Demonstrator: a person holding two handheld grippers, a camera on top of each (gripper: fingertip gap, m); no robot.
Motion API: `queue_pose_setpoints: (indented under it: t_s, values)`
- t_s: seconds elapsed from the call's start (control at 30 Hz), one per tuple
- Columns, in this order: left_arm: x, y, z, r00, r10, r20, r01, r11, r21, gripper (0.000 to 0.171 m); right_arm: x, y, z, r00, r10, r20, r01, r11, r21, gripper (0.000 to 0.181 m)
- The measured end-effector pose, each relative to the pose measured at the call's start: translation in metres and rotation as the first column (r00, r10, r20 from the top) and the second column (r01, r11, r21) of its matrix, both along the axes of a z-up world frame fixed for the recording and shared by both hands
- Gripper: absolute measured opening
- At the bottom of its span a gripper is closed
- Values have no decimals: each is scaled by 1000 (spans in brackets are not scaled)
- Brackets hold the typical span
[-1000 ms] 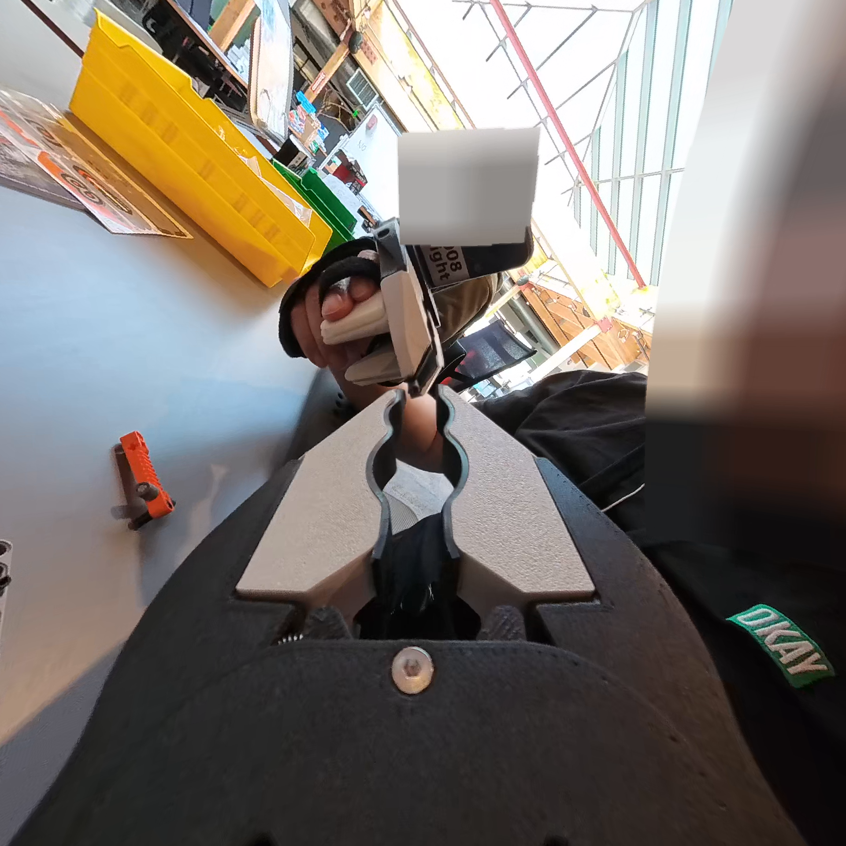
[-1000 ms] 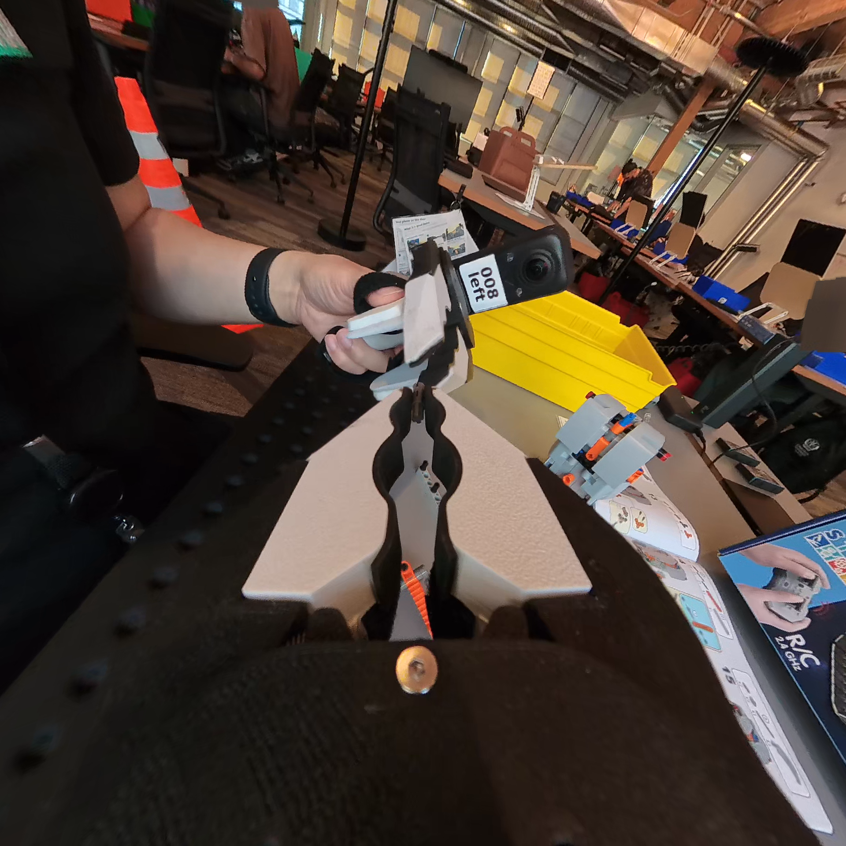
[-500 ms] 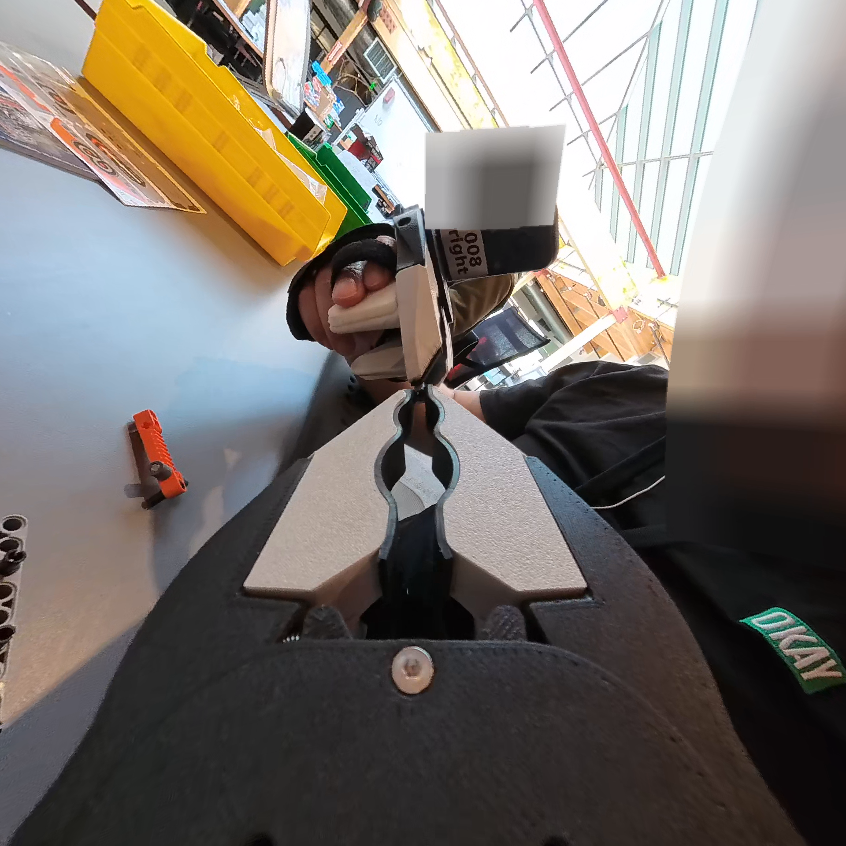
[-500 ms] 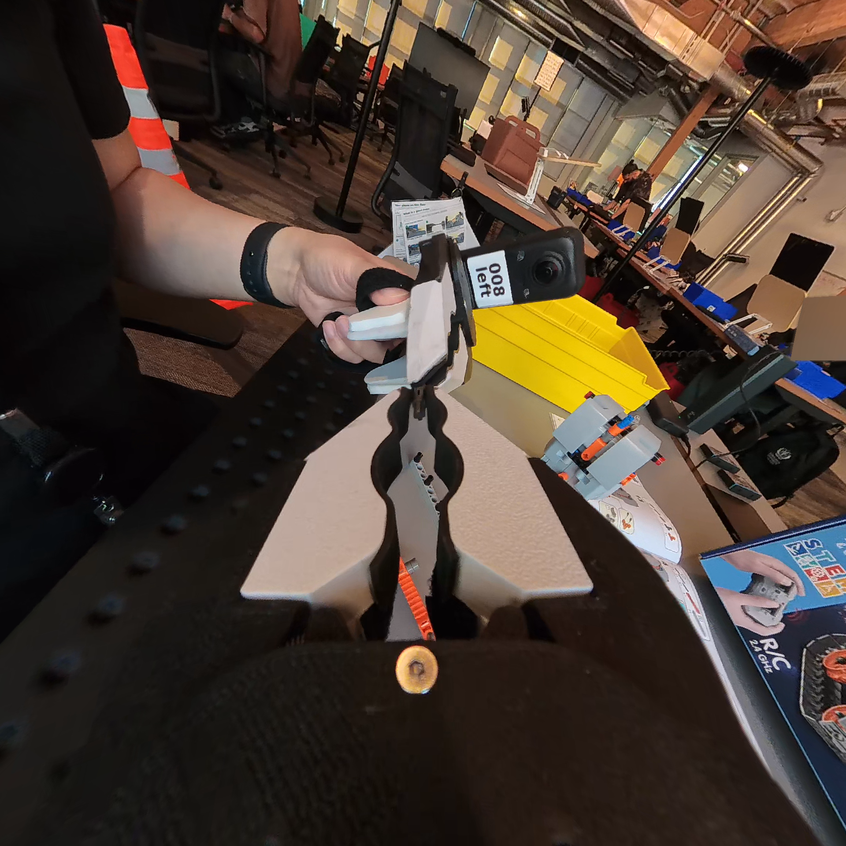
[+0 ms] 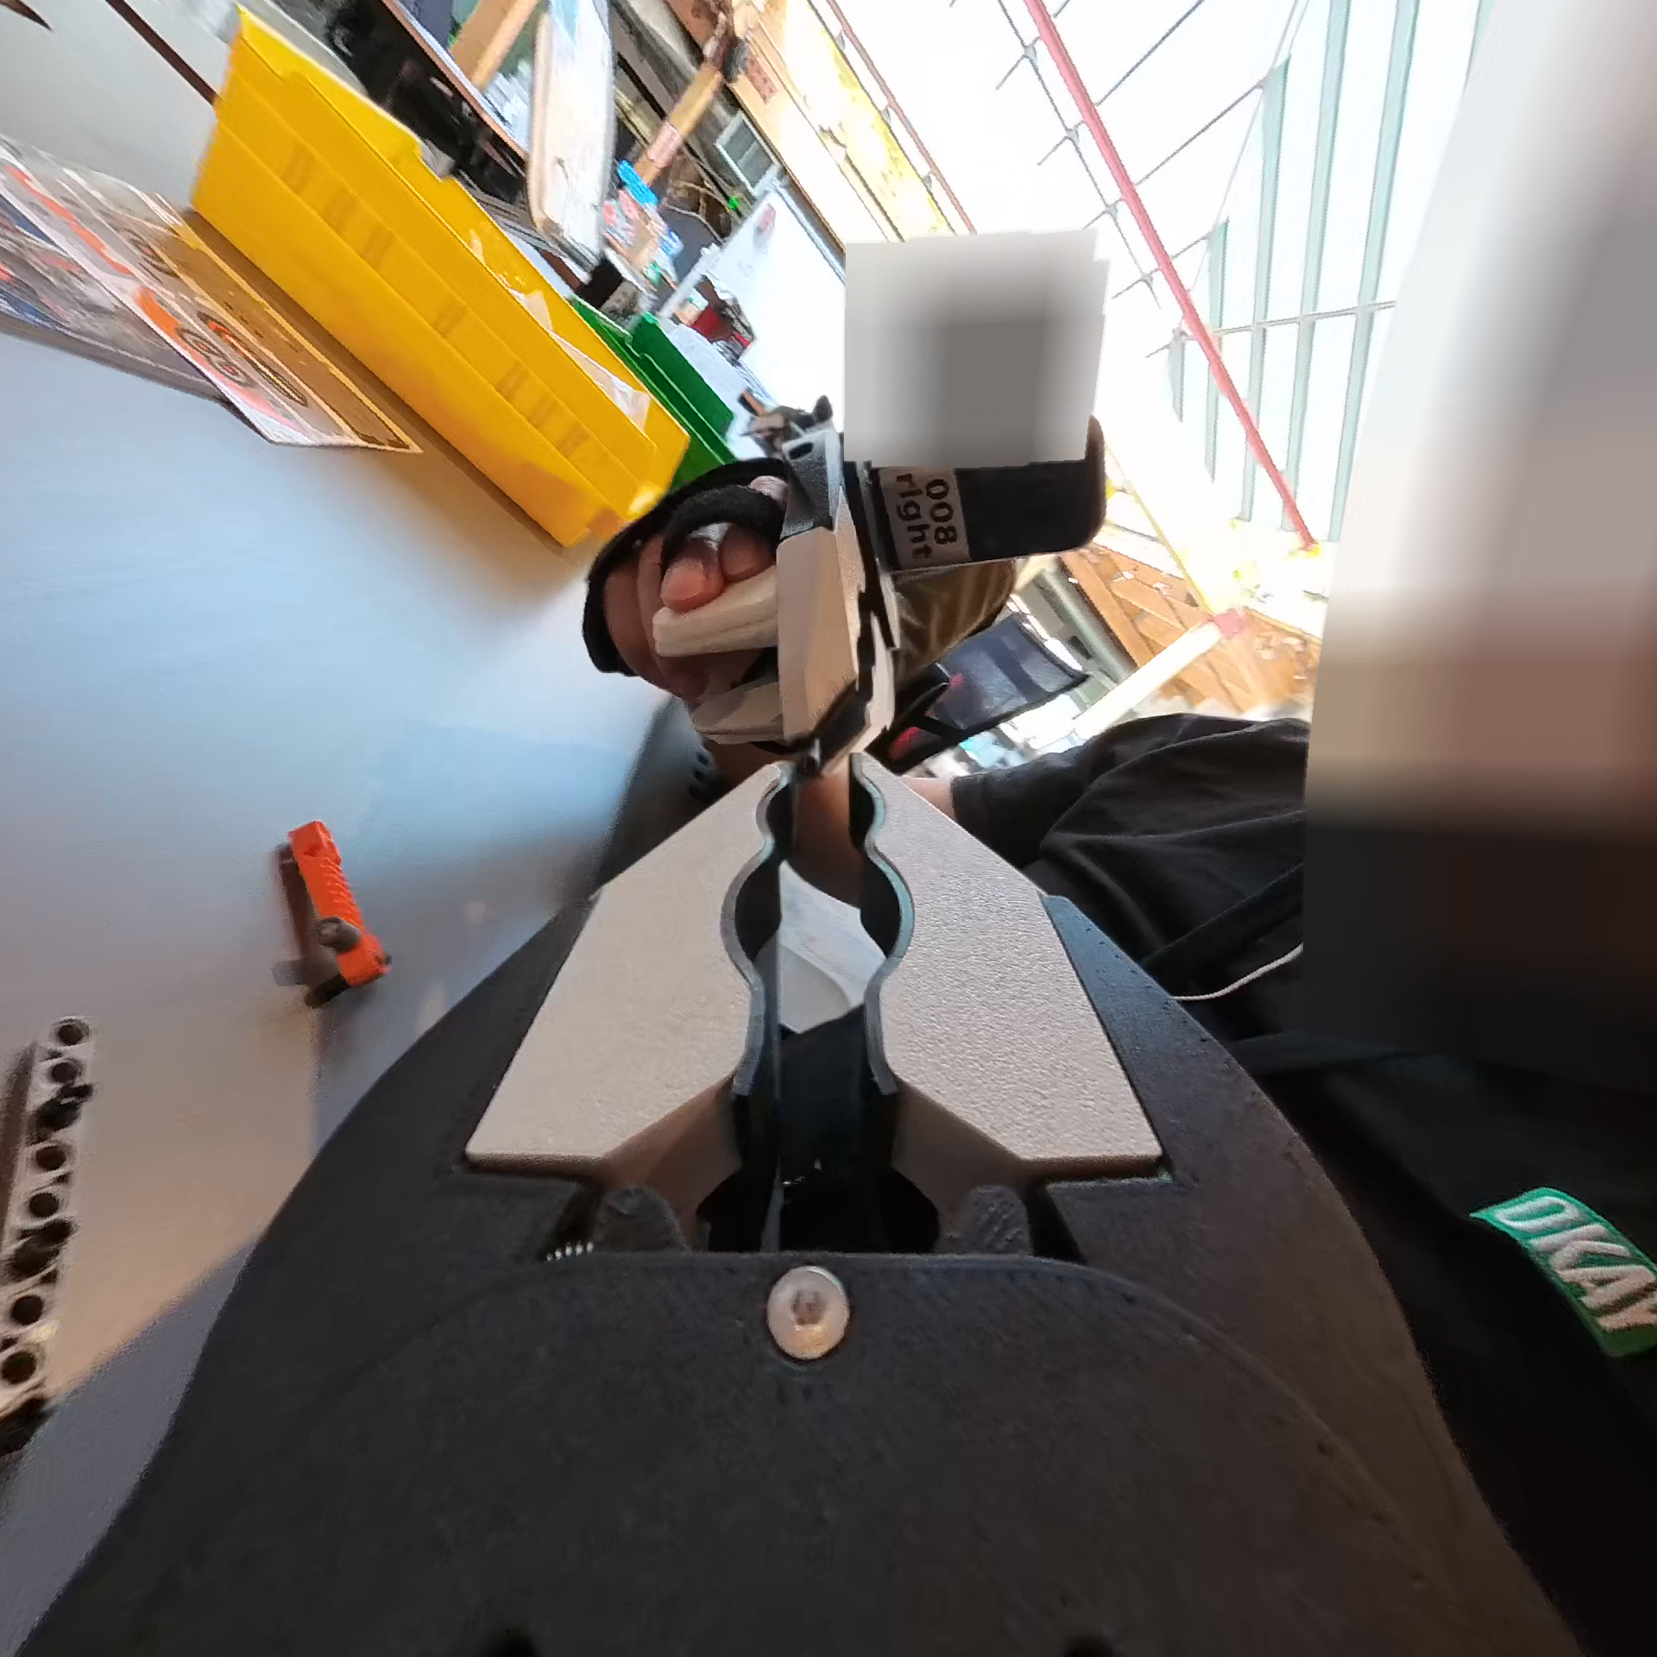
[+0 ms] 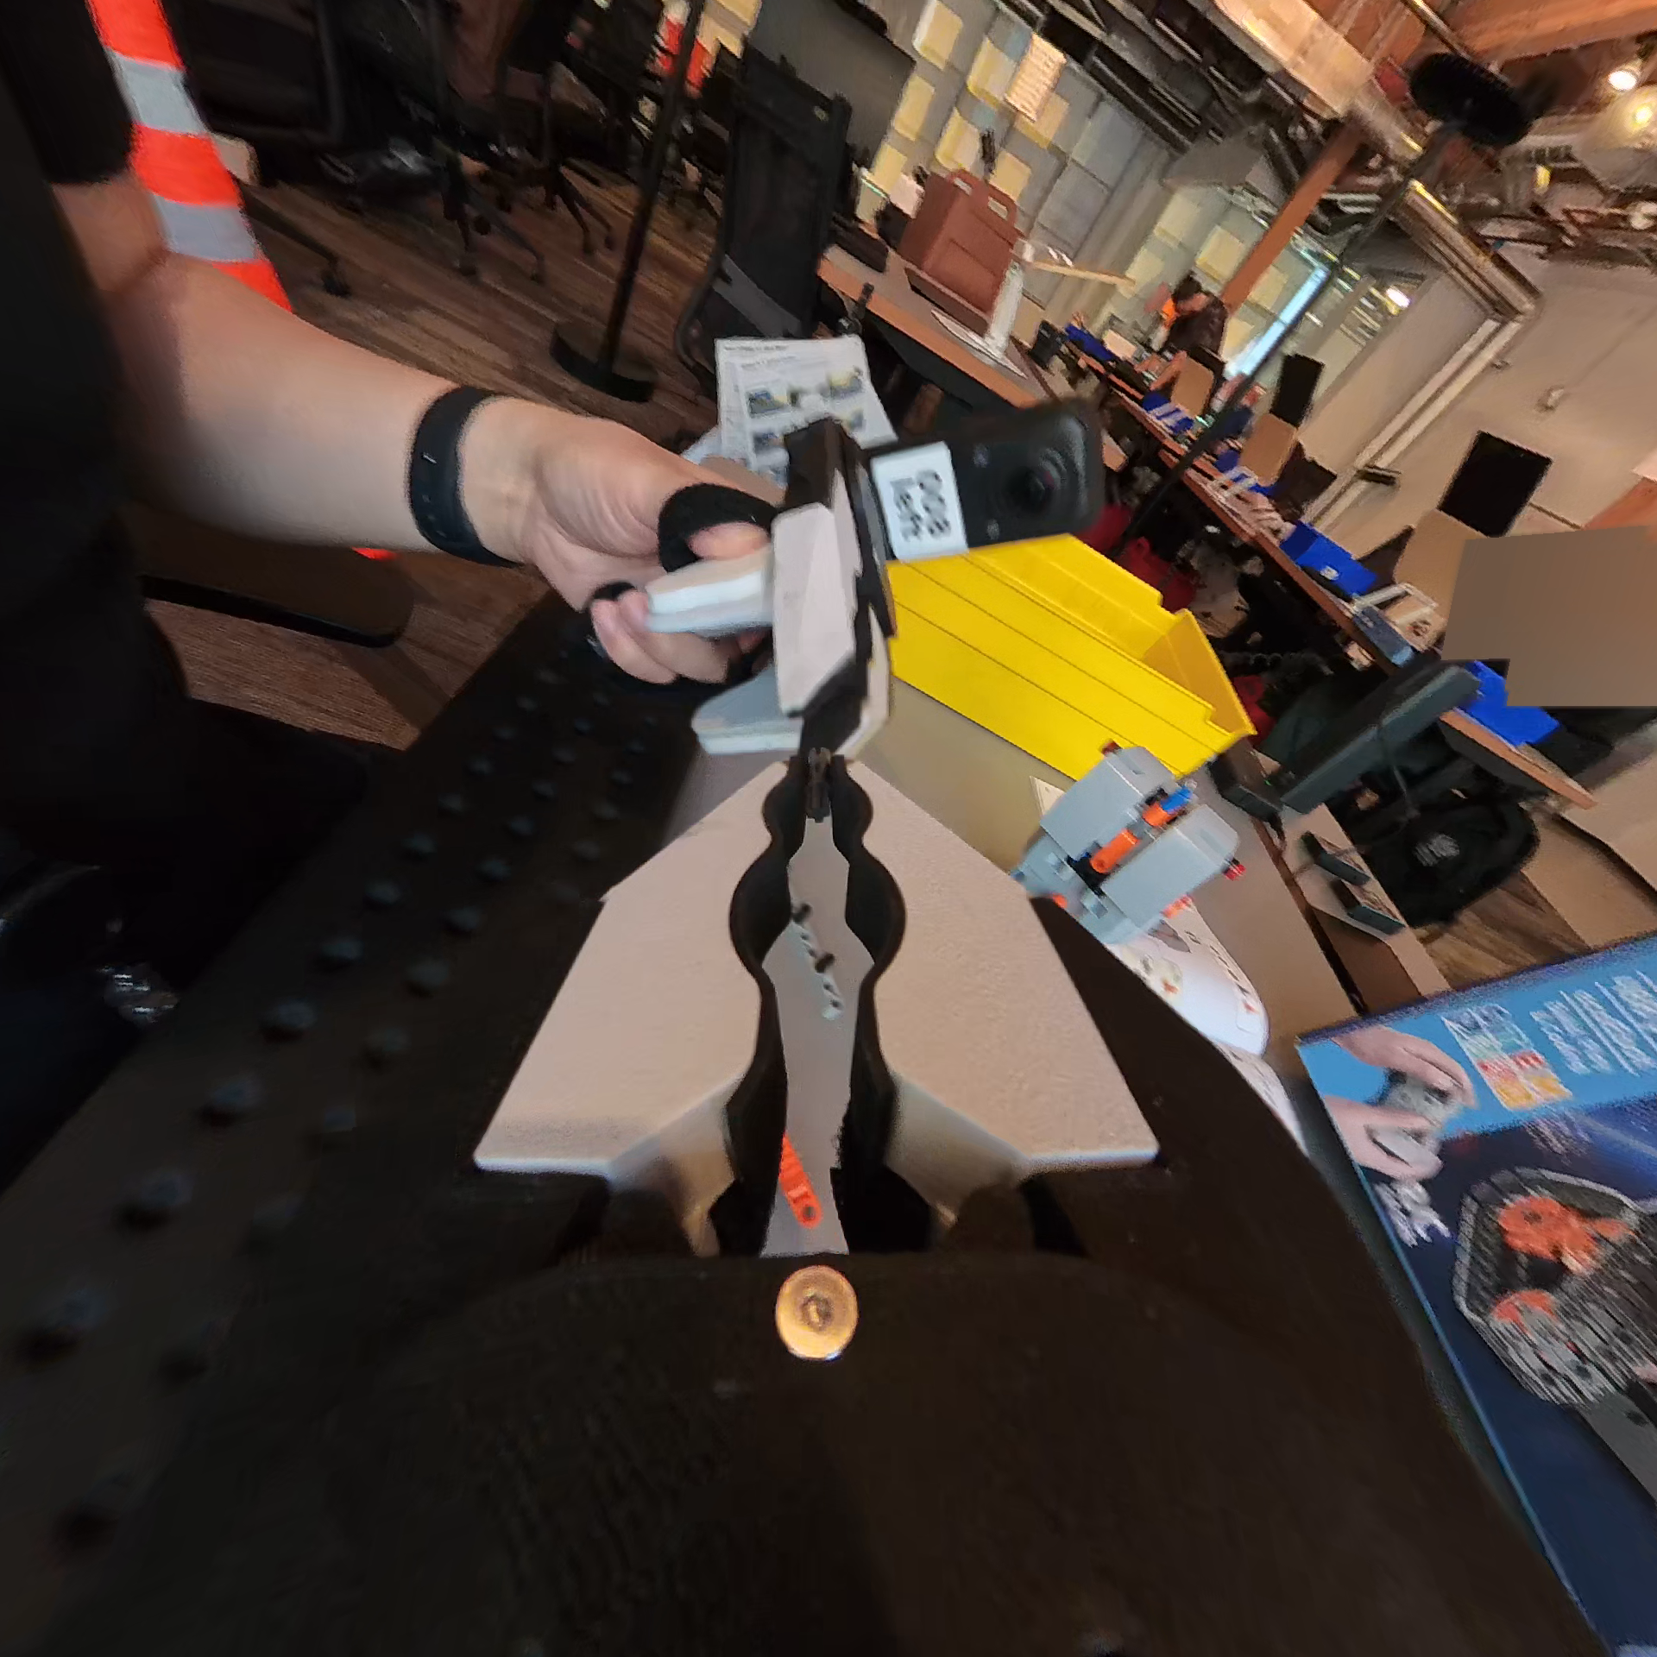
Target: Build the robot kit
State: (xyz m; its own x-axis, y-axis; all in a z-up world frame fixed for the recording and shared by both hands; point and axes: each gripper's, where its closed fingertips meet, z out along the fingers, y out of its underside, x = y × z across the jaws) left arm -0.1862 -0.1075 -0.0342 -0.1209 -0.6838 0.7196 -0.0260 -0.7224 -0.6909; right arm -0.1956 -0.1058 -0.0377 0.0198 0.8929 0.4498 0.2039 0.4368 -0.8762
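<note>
My two grippers point at each other, tip to tip, above the grey table (image 5: 224, 681). In the right wrist view my right gripper (image 6: 819, 778) is shut on a small dark piece (image 6: 818, 793), which sticks out toward the left gripper's tips (image 6: 814, 744). In the left wrist view my left gripper (image 5: 820, 782) has its jaws a narrow gap apart. The right gripper's tip with the dark piece (image 5: 811, 762) sits at that gap. An orange toothed piece (image 5: 332, 906) lies on the table to the left.
A yellow bin (image 5: 403, 269) (image 6: 1058, 646) stands at the table's far side, with a green bin (image 5: 681, 377) behind it. A grey and orange block assembly (image 6: 1130, 852), a booklet (image 6: 1192, 995) and a blue box (image 6: 1524, 1166) are at the right. A grey holed beam (image 5: 40, 1210) lies at the left edge. Only a small space, under 4 cm, lies between the two pairs of fingers.
The left gripper's jaws have narrowed a little. Both grippers have shifted slightly while staying tip to tip; the right one has kept its hold.
</note>
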Motion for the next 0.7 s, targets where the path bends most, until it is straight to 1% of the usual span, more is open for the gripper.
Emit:
queue_pose_setpoints:
  t_s: [0.07,0.1,0.13,0.17,0.23,0.27,0.33,0.43,0.47,0.5,0.53,0.6,0.7]
  values:
    - [-7,6,1,998,66,-21,-64,995,80,9,5,24,-5,992,-127,26,126,991,46,4]
    - [-11,9,3,994,109,-31,-104,985,137,8,11,44,-9,971,-234,52,229,970,81,4]
    - [-17,12,7,986,159,-38,-148,967,206,7,22,68,-14,929,-360,88,348,929,123,4]
    - [-23,14,12,976,213,-41,-192,939,286,7,36,91,-19,870,-475,132,451,875,177,4]
    - [-35,16,24,946,320,-44,-268,852,450,8,73,134,-22,715,-674,186,623,735,269,4]
    - [-41,16,31,927,373,-41,-298,799,522,7,89,148,-17,652,-735,187,679,675,289,4]
    - [-54,19,46,883,469,-23,-352,693,630,11,116,169,-2,537,-821,195,760,571,309,3]
    - [-74,25,65,802,595,43,-440,541,716,22,146,192,28,380,-904,193,816,427,391,3]
    - [-79,26,71,782,619,74,-464,499,732,27,152,199,39,339,-921,193,831,389,397,3]
    - [-83,27,75,765,638,86,-480,477,736,30,157,205,52,305,-936,176,855,350,383,3]
    - [-86,29,78,754,652,80,-490,479,728,32,159,210,67,288,-946,145,875,322,360,3]
    - [-90,30,79,748,661,54,-505,515,693,43,164,216,103,262,-964,54,917,266,298,3]
    - [-92,27,84,760,648,52,-524,562,639,49,179,215,153,211,-972,-107,967,191,169,2]
